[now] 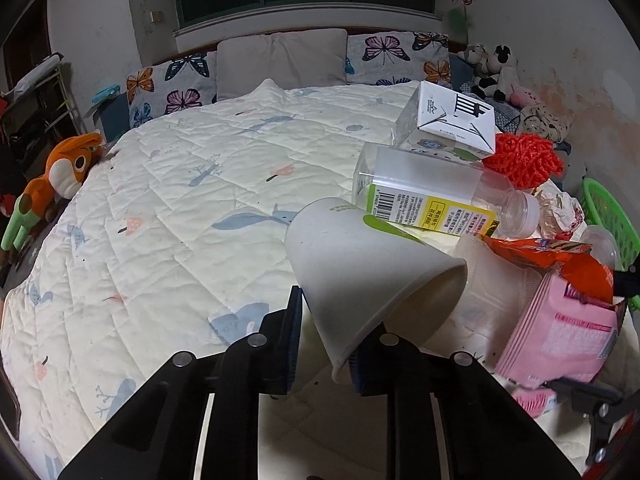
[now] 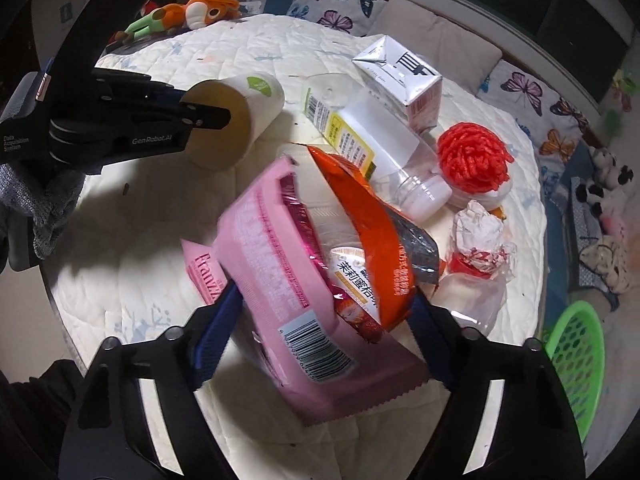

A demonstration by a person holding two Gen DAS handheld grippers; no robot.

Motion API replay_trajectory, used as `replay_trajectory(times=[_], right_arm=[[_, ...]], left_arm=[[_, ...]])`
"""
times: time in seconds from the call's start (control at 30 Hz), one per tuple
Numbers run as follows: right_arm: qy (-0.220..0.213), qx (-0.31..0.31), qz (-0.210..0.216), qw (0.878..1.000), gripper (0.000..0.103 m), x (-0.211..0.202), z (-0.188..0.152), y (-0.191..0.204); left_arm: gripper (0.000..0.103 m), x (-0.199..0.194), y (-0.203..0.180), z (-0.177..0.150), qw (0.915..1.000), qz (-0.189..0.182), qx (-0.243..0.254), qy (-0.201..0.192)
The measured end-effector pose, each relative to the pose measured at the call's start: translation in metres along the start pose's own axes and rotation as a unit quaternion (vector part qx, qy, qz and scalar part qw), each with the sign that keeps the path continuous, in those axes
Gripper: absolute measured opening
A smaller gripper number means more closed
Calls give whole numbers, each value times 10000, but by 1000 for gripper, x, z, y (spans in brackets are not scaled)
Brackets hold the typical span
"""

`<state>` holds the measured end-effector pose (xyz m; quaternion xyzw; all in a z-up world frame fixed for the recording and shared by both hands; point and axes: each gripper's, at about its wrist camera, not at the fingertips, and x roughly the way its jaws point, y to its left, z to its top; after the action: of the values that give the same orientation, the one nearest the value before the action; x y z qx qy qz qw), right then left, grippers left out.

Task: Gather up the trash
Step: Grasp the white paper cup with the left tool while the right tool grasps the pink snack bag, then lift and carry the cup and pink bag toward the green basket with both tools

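My left gripper (image 1: 326, 344) is shut on the rim of a white paper cup (image 1: 372, 272), which is tilted with its mouth toward me; the cup also shows in the right wrist view (image 2: 236, 120). My right gripper (image 2: 326, 324) is closed around a bundle of wrappers: a pink snack bag (image 2: 276, 280) and an orange bag (image 2: 368, 224) with a small carton between them. More trash lies on the bed: a clear plastic bottle (image 2: 384, 148), a white milk carton (image 2: 404, 80), a red mesh ball (image 2: 472, 156) and crumpled white paper (image 2: 480, 236).
A green plastic basket (image 2: 576, 360) stands at the bed's right edge. The white quilt (image 1: 168, 208) stretches left. Butterfly pillows (image 1: 172, 84) line the headboard. An orange plush toy (image 1: 60, 176) lies at the left, more plush toys (image 1: 496, 72) at the back right.
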<state>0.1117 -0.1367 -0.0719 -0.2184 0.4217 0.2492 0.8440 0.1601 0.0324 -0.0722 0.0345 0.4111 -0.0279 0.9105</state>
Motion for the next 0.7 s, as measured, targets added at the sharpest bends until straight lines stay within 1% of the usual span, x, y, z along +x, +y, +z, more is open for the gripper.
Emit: replay_trajectory(times=[0.17, 0.23, 0.33, 0.53, 0.6, 0.7], right_arm=[[-88, 139, 30, 9999, 65, -7, -5, -3], [-159, 231, 68, 9996, 63, -13, -7, -5], [-256, 362, 156, 9989, 56, -23, -9, -6], [-420, 534, 241, 9974, 50, -37, -12, -5], [-467, 617, 289, 9966, 45, -41, -14, -5], [-560, 756, 331, 9950, 43, -49, -18, -7]], left_arm=[[10, -5, 2, 1, 10000, -59, -40, -47], [10, -9, 3, 0, 9999, -75, -49, -80], [7, -15, 4, -1, 9999, -89, -68, -132], [4, -30, 7, -3, 9996, -82, -101, -239], [3, -35, 9, -4, 9995, -90, -129, -265], [3, -46, 11, -5, 9992, -101, -140, -356]])
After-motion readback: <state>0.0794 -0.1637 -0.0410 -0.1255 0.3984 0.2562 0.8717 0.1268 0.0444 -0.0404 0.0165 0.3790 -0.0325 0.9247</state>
